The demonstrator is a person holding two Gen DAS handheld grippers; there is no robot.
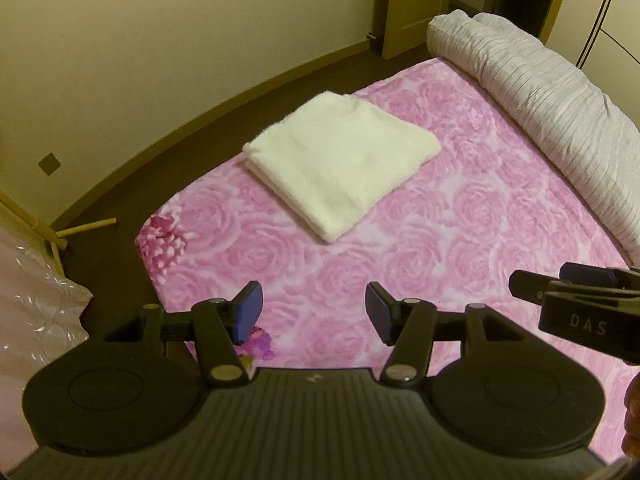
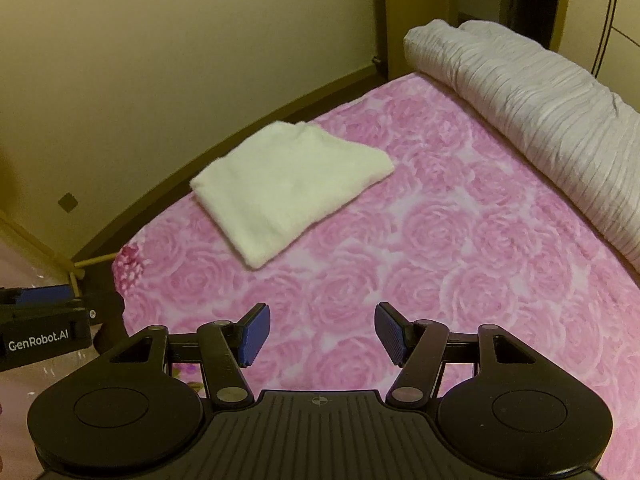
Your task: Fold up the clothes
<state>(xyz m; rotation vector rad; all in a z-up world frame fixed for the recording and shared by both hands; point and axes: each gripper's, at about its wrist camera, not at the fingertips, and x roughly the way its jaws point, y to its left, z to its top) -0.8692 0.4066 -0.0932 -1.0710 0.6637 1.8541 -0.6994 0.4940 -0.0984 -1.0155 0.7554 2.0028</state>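
Observation:
A white fluffy garment (image 1: 340,160) (image 2: 288,184) lies folded into a neat rectangle on the pink rose-patterned bed cover (image 1: 440,248) (image 2: 440,260), near the bed's left edge. My left gripper (image 1: 314,312) hovers open above the cover, well short of the garment, with nothing between its blue pads. My right gripper (image 2: 322,332) is likewise open and empty, held back from the garment. In the left wrist view the right gripper (image 1: 560,284) pokes in from the right edge; in the right wrist view the left gripper (image 2: 44,300) shows at the left edge.
A rolled grey-white ribbed duvet (image 1: 540,96) (image 2: 540,120) lies along the bed's far right side. Dark floor (image 1: 120,184) and a cream wall (image 1: 160,40) border the bed on the left. A wooden rack foot (image 1: 80,230) and shiny plastic-wrapped bundle (image 1: 36,312) sit at the lower left.

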